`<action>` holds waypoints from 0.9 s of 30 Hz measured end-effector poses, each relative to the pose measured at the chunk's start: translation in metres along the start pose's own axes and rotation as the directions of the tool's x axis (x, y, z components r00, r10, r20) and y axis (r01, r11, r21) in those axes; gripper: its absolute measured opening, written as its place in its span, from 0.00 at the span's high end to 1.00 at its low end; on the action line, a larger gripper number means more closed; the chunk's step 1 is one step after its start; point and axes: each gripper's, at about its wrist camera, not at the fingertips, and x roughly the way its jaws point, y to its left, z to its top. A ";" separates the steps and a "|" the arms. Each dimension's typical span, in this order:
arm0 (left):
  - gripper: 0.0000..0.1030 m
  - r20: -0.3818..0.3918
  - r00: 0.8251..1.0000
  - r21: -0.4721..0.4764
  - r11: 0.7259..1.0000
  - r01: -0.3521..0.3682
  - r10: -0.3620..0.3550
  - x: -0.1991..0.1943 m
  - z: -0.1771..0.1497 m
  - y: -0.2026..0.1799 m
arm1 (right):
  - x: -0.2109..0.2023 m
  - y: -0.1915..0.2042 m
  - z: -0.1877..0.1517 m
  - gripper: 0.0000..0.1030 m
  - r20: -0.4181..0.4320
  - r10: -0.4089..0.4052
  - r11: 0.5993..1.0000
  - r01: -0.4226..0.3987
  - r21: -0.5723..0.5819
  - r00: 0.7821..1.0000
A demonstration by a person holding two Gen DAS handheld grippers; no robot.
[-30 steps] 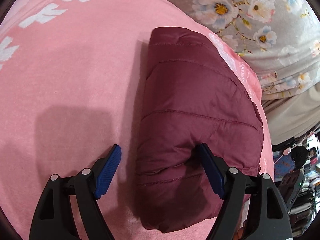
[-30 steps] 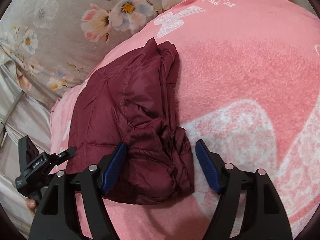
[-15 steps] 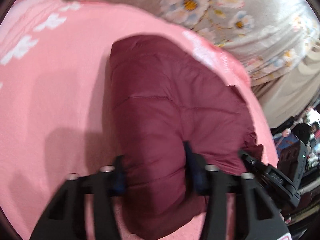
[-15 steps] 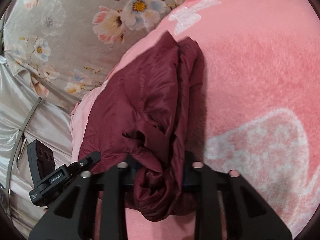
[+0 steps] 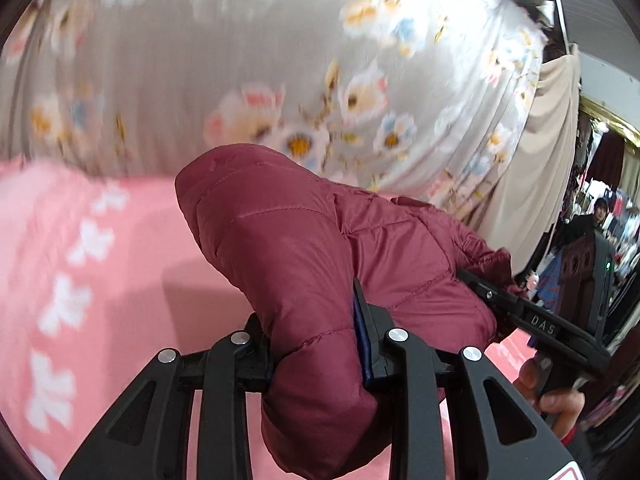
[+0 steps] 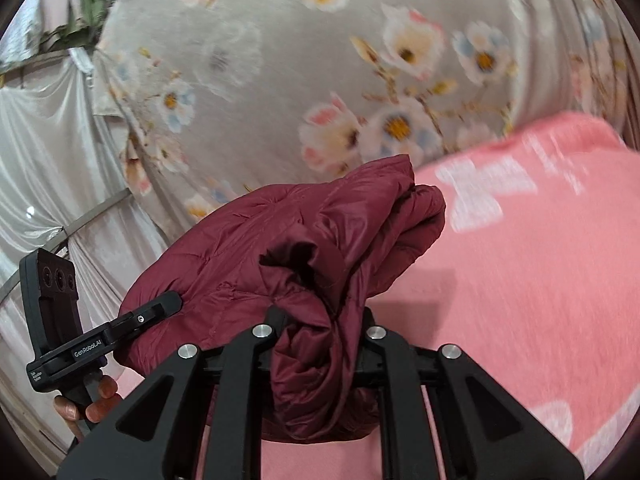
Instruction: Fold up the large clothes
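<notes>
A folded, quilted maroon jacket (image 5: 300, 248) hangs lifted above the pink blanket (image 5: 100, 280) with white patterns. My left gripper (image 5: 312, 340) has one end of the bundle squeezed between its pads, and its jaws are still closing. In the right wrist view the jacket (image 6: 248, 248) shows bunched folds; my right gripper (image 6: 320, 320) pinches that end, its jaws also closing. Each view shows the other gripper's finger (image 5: 500, 300) (image 6: 160, 308) at the far side of the jacket. The blanket (image 6: 520, 280) lies below.
A grey floral cloth (image 5: 240, 60) (image 6: 320, 60) rises behind the blanket. A white curtain (image 6: 40, 160) hangs at the left and a beige curtain (image 5: 540, 160) at the right. A person (image 5: 596, 216) stands in a cluttered room beyond. Hands (image 5: 560, 404) (image 6: 92, 404) hold the handles.
Both grippers went from open around the jacket's ends to shut on them. They rose and tilted up, lifting the jacket off the blanket, so the floral cloth now fills the view.
</notes>
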 end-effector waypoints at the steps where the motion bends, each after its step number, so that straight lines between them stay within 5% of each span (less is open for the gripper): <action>1: 0.75 0.017 1.000 0.013 1.000 -0.008 0.008 -0.003 0.005 0.004 | 0.005 0.006 0.004 0.87 0.011 0.002 1.000 -0.002 -0.021 1.000; 7: 0.75 0.090 0.995 0.075 0.996 -0.050 0.044 0.008 0.029 0.062 | 0.074 0.022 0.013 0.87 0.029 0.030 0.997 -0.027 -0.069 0.999; 13: 0.75 0.090 0.993 0.106 0.991 -0.086 0.076 0.049 0.014 0.131 | 0.172 0.007 -0.012 0.87 -0.036 0.027 0.998 -0.029 -0.048 0.999; 18: 0.74 -0.031 0.994 0.052 0.993 -0.108 0.109 0.102 -0.023 0.186 | 0.243 -0.011 -0.058 0.87 -0.175 -0.018 0.999 0.011 -0.045 0.984; 22: 0.70 -0.130 0.982 0.013 0.990 -0.140 0.141 0.123 -0.051 0.208 | 0.263 -0.026 -0.084 0.82 -0.270 -0.035 0.999 0.029 -0.027 0.962; 24: 0.62 -0.154 0.979 -0.037 0.990 -0.139 0.132 0.119 -0.049 0.211 | 0.258 -0.031 -0.083 0.75 -0.286 -0.033 0.999 0.034 -0.004 0.958; 27: 0.45 -0.254 0.948 -0.078 0.973 -0.218 0.191 0.116 -0.052 0.210 | 0.244 -0.031 -0.084 0.63 -0.312 -0.102 0.995 0.093 -0.045 0.945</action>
